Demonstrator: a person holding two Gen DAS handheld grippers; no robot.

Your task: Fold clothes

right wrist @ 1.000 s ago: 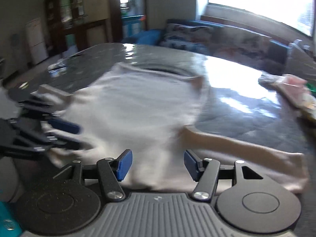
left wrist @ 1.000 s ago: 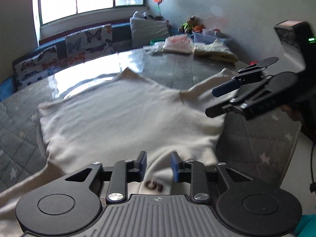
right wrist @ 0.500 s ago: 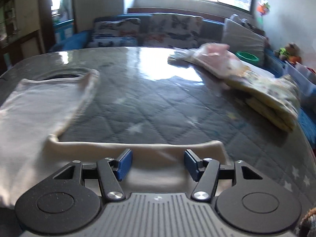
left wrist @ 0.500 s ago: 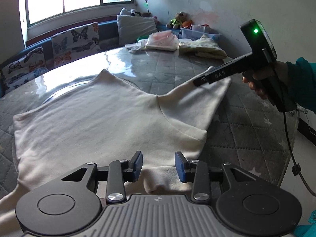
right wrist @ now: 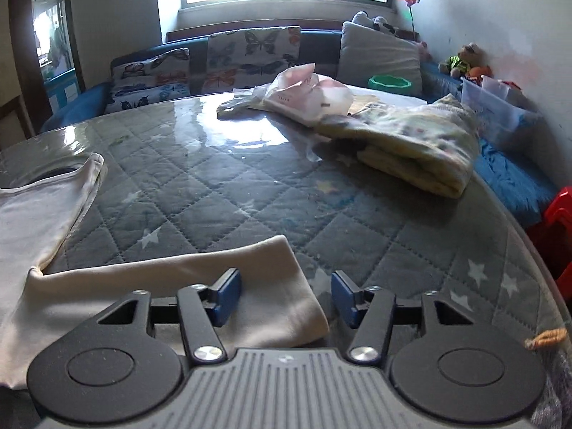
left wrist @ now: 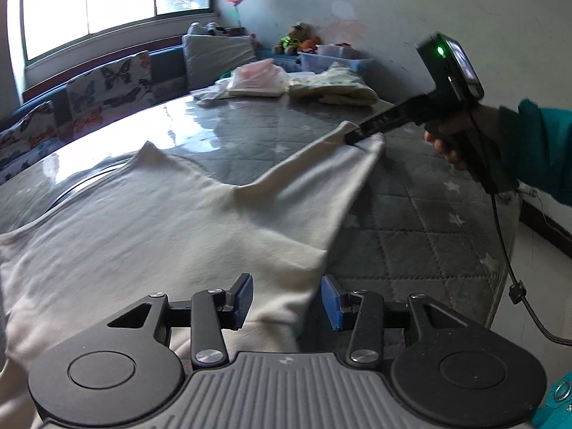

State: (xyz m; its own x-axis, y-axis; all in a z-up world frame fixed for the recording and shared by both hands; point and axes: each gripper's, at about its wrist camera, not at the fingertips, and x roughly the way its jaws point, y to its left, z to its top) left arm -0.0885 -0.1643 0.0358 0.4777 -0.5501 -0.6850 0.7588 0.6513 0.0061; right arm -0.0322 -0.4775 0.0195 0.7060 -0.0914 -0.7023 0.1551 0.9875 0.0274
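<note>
**Cream garment spread on quilted table**

Item: cream top (left wrist: pixel 150 228), flat on the grey star-quilted table (left wrist: pixel 422 214), one sleeve (right wrist: pixel 171 286) reaching to the right.
Left gripper (left wrist: pixel 286 300): jaws parted, over the near hem, gripping nothing.
Right gripper (right wrist: pixel 282 295): jaws wide apart over the sleeve end, nothing held.
Far side: folded yellow blanket (right wrist: pixel 418 143), pink bag (right wrist: pixel 307 93).

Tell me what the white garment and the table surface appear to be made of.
White garment: probably soft cotton knit, matte; it drapes and creases gently. Table surface: seemingly grey quilted fabric with stars under a clear glossy sheet, since window light reflects sharply on it.
</note>
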